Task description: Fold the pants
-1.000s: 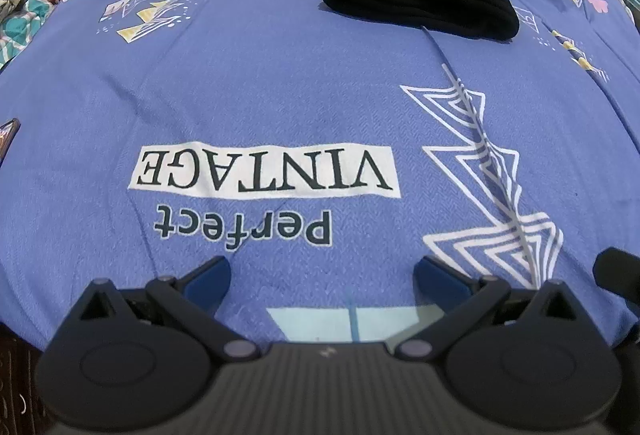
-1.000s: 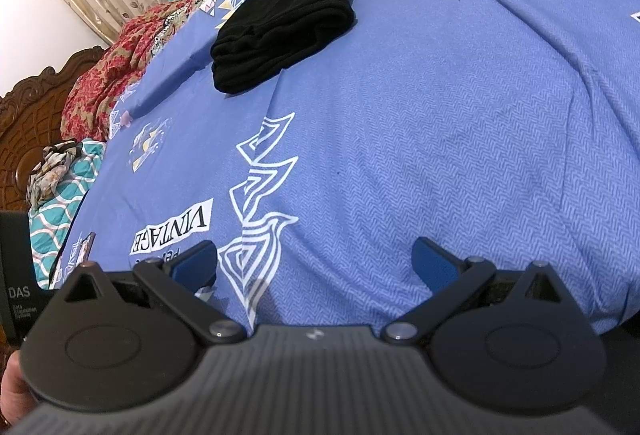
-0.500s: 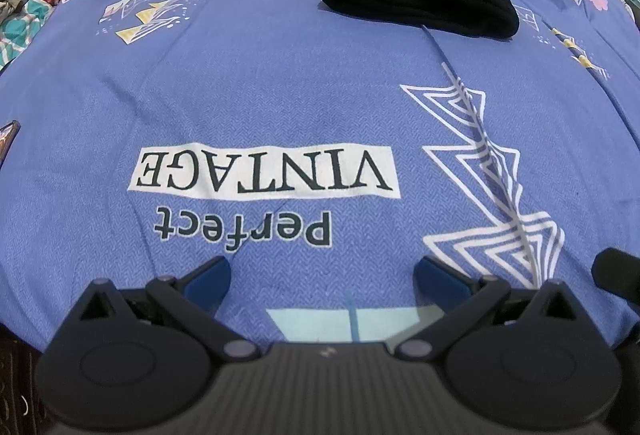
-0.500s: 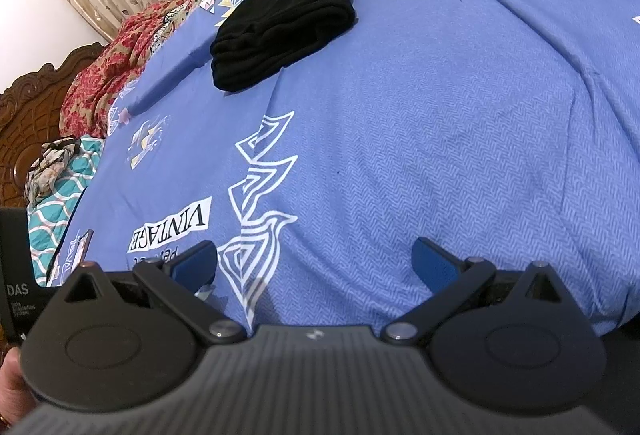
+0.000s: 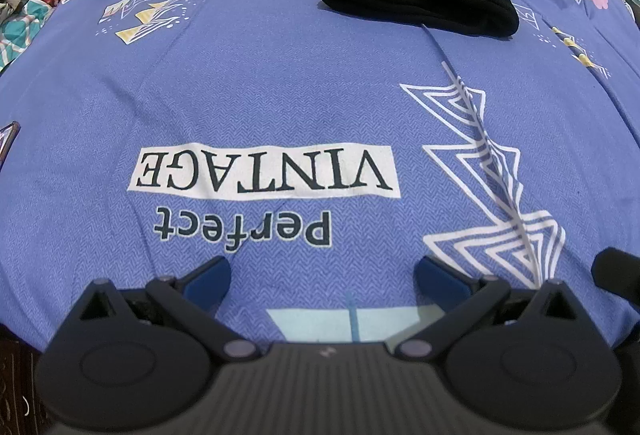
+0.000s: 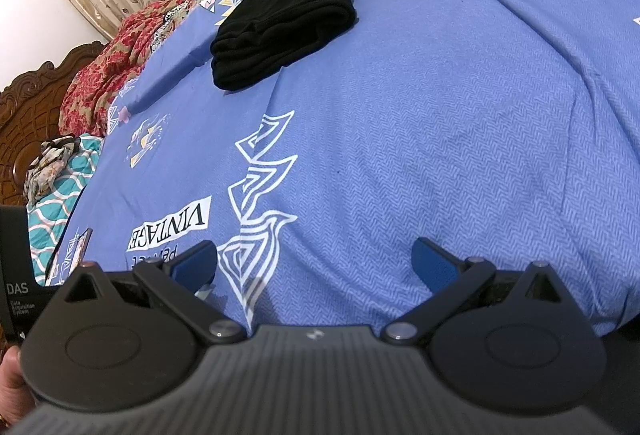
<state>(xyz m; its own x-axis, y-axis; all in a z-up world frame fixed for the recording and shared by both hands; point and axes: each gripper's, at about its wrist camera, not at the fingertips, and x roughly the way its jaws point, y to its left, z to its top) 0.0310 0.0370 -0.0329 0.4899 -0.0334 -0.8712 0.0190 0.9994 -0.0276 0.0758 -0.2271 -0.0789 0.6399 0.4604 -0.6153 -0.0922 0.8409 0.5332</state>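
While both claws are hanging low over the near edge of the blue bedsheet [image 5: 280,107], nothing is sitting between their fingers. Going left to right from the "VINTAGE" print [image 5: 264,171] as the landmark: far left of it, at the sheet's edge, a teal patterned cloth [image 6: 60,191] is lying below a red floral blanket [image 6: 104,83], with a carved wooden headboard [image 6: 24,123] behind them in the right wrist view. Just nearer than the print, the left gripper [image 5: 322,277] is hovering with its jaws spread wide, blue pads [image 5: 208,277] well apart and empty, the "Perfect" lettering showing just beyond them. Right of the print, a white zigzag triangle pattern [image 5: 492,195] is running along the sheet. Beyond the print and to its right, the black pants [image 5: 420,3] are lying well apart from both grippers as a compact, bunched-up folded bundle, resting flat on the sheet near its far side. Further right of the print, the right gripper [image 6: 314,261] is also holding wide open and empty, its left pad over the zigzag pattern. At the left edge of the right wrist view, the person's hand [image 6: 10,383] is gripping the left device's black body, labelled "DAS".
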